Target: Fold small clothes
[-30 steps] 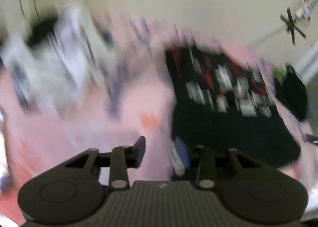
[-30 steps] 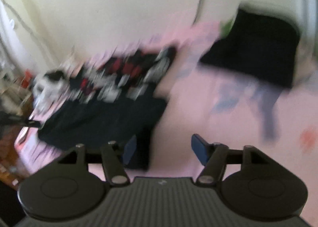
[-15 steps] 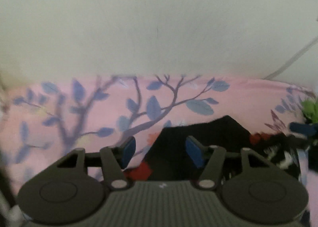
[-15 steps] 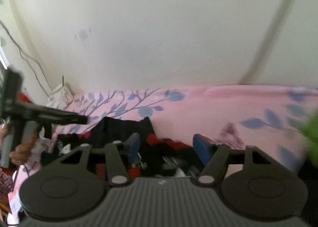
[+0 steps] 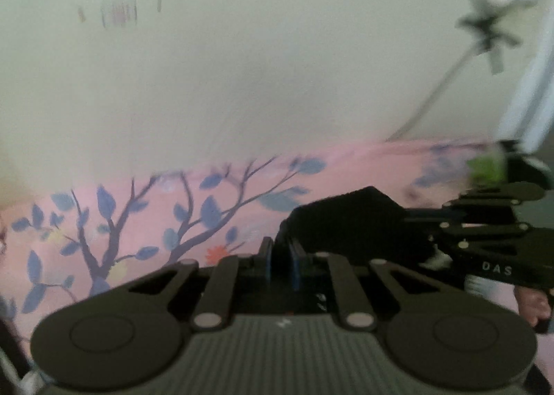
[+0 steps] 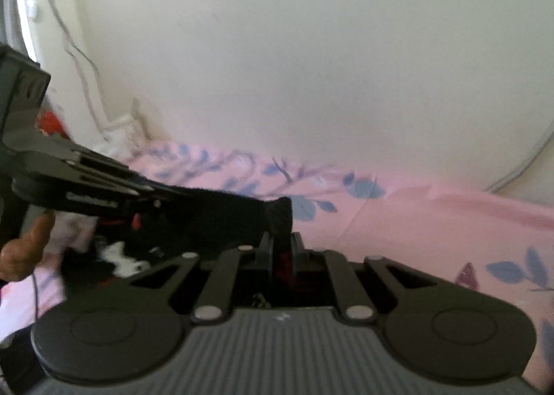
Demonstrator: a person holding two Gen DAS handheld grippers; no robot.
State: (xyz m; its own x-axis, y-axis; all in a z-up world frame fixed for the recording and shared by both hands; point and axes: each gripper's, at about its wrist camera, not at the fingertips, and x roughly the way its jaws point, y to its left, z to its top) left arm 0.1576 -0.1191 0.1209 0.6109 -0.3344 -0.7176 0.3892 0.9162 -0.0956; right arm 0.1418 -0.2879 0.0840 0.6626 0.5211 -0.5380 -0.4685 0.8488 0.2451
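Note:
A black garment (image 5: pixel 346 222) with red and white print lies on a pink bedsheet (image 5: pixel 138 222). In the left wrist view my left gripper (image 5: pixel 279 251) is shut on the garment's left edge, with a fold of black cloth pinched between the blue pads. In the right wrist view my right gripper (image 6: pixel 281 246) is shut on the garment's far right corner (image 6: pixel 277 215), which stands up between the pads. The cloth (image 6: pixel 214 222) stretches between the two grippers. Each view shows the other gripper's black frame from the side (image 5: pixel 491 242) (image 6: pixel 86 183), held by a hand (image 6: pixel 24 253).
A cream wall rises just behind the bed. A cable (image 5: pixel 432 93) runs down it on the right and a white plug block (image 6: pixel 121 128) sits at the left corner. Something green (image 5: pixel 484 166) and dark lies at the sheet's far right.
Both grippers swept in over the bed to the garment's far edge and closed on it. Half a second ago both stood open above the cloth.

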